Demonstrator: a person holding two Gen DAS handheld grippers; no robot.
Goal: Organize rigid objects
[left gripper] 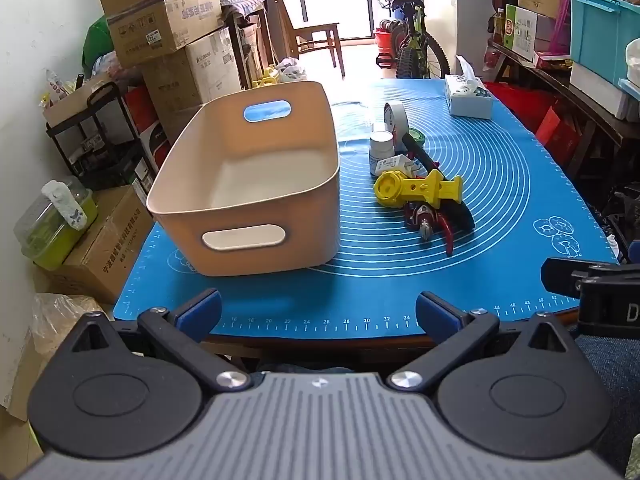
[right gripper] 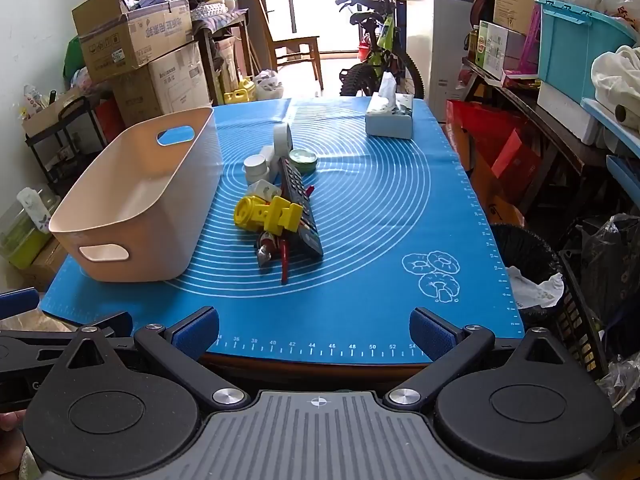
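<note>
tissue box (right gripper: 390,120) behind pile, bicycle (right gripper: 380,52) beyond

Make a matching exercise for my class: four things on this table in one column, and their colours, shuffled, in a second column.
Things:
1. bin
2. mat
3. plastic tool
4. pliers' handles

Colours:
A. red
B. beige
C. yellow
D. blue

Pairs: 1-B, 2-D, 3-C, 4-A
</note>
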